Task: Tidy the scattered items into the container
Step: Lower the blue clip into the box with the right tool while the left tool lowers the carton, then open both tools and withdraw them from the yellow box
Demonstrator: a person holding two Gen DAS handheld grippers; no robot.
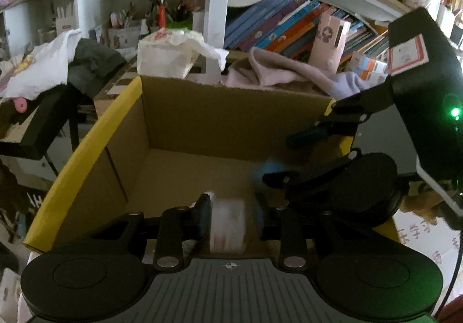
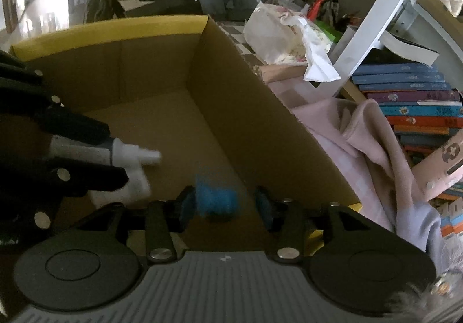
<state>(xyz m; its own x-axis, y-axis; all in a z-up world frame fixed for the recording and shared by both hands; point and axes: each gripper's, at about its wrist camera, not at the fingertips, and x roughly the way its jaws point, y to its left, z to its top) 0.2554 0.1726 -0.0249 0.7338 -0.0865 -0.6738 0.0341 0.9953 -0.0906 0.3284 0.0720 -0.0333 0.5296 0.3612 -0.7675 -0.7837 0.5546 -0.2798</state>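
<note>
Both grippers hang inside the cardboard box [image 1: 185, 126]. The left gripper [image 1: 231, 218], at 6 o'clock, is half open around a white spray bottle [image 1: 227, 224]. The right gripper [image 2: 224, 205] is wide open, with a blurred blue item [image 2: 215, 201] dropping between its fingers. This looks like the release step; next, both should lift out toward the clutter beyond.

Left hand-held gripper [image 1: 231, 220] over the cardboard box [image 1: 185, 131], white bottle [image 1: 228, 226] (blurred) between its fingers.

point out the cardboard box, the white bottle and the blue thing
cardboard box [image 1: 220, 120], left wrist view, on its inner back wall
white bottle [image 2: 130, 159], right wrist view, on its neck, past the left tongs
blue thing [image 2: 215, 202], right wrist view, on its blurred middle
</note>
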